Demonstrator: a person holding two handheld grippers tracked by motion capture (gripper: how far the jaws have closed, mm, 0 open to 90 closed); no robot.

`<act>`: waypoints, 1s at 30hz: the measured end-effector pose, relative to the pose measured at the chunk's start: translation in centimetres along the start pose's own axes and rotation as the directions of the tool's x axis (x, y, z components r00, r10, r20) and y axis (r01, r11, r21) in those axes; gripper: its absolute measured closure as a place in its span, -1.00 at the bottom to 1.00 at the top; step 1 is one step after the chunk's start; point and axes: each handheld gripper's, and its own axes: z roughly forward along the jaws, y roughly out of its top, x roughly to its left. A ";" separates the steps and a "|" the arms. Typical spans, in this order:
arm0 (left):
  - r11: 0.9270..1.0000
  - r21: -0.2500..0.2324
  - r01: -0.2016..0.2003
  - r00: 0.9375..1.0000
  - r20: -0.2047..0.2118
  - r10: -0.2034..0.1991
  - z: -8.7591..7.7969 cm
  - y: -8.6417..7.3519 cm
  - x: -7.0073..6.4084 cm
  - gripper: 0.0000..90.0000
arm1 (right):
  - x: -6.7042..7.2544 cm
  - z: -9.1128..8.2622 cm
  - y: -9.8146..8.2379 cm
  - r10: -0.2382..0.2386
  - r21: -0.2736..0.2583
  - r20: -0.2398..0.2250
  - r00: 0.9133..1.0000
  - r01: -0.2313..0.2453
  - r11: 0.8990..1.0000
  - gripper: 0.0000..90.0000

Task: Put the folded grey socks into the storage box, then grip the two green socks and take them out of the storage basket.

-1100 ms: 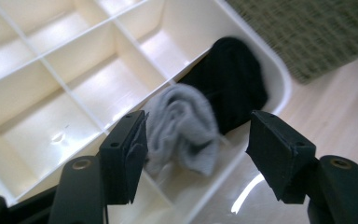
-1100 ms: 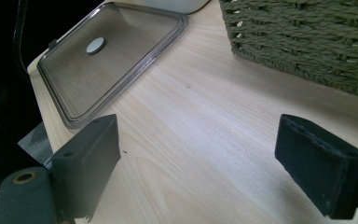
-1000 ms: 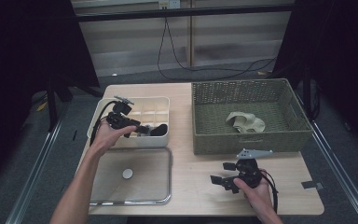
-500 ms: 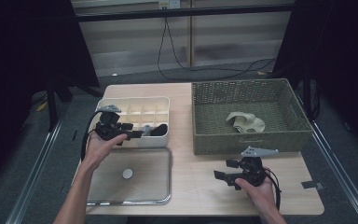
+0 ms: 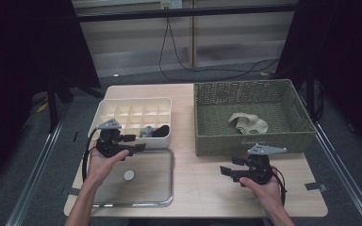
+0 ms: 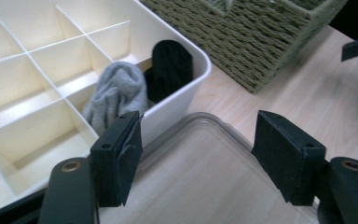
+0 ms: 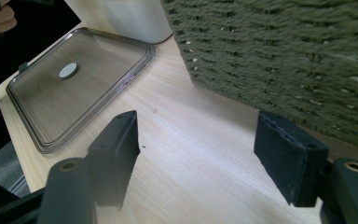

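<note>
A cream compartment box [image 5: 122, 109] holds a grey sock [image 6: 116, 91] and a black sock [image 6: 170, 67] in its near right cells. My left gripper [image 5: 134, 142] hovers open just in front of that box, over the far edge of a clear lid [image 5: 146, 181]. Its jaws have just been opening, with nothing between them [image 6: 198, 140]. A beige sock [image 5: 248, 123] lies in the woven basket [image 5: 207, 136]. My right gripper [image 5: 227, 166] stands open low over the table in front of the basket. Its jaws have just been closing on nothing [image 7: 198, 144].
The clear lid has a metal-looking rim and a small round disc [image 5: 129, 175] at its middle. The basket's near wall [image 7: 284, 56] rises close ahead of the right gripper. Bare tabletop [image 5: 198, 183] lies between lid and right hand.
The left gripper has drawn back from above the box toward the near left and sunk a little, now at the lid's far edge. The right hand has stayed put, its jaws narrower.
</note>
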 end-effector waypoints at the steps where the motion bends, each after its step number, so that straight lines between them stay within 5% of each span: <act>1: 1.000 -0.001 -0.005 1.000 0.003 0.005 0.0 -0.2 -0.2 -0.31 | 0.0 -0.1 0.1 -0.003 -0.003 0.001 1.000 0.003 1.000 -0.31; 7: 1.000 -0.010 0.004 0.999 0.047 -0.004 0.4 -1.4 -1.5 -0.32 | -0.3 -0.8 0.5 0.000 -0.028 0.019 1.000 0.000 1.000 -0.24; 11: 0.999 -0.030 0.014 0.996 0.090 -0.011 0.3 -2.1 -2.1 -0.40 | -0.1 -0.9 0.8 -0.045 -0.016 0.028 0.999 0.045 0.999 -0.23; 18: 0.999 0.005 -0.039 0.997 0.069 0.039 0.2 -3.7 -3.7 -0.48 | -0.6 -1.4 1.5 -0.028 -0.031 0.012 1.000 0.029 0.999 -0.20; 25: 1.000 0.003 -0.020 0.996 0.092 0.020 0.0 -5.2 -4.9 -0.60 | -0.2 -2.0 2.4 -0.064 -0.023 0.006 0.998 0.064 0.998 -0.16; 30: 1.000 -0.010 -0.020 0.995 0.100 0.021 -0.2 -5.9 -5.7 -0.70 | -0.7 -2.6 2.9 -0.041 -0.041 0.002 0.999 0.042 0.998 -0.07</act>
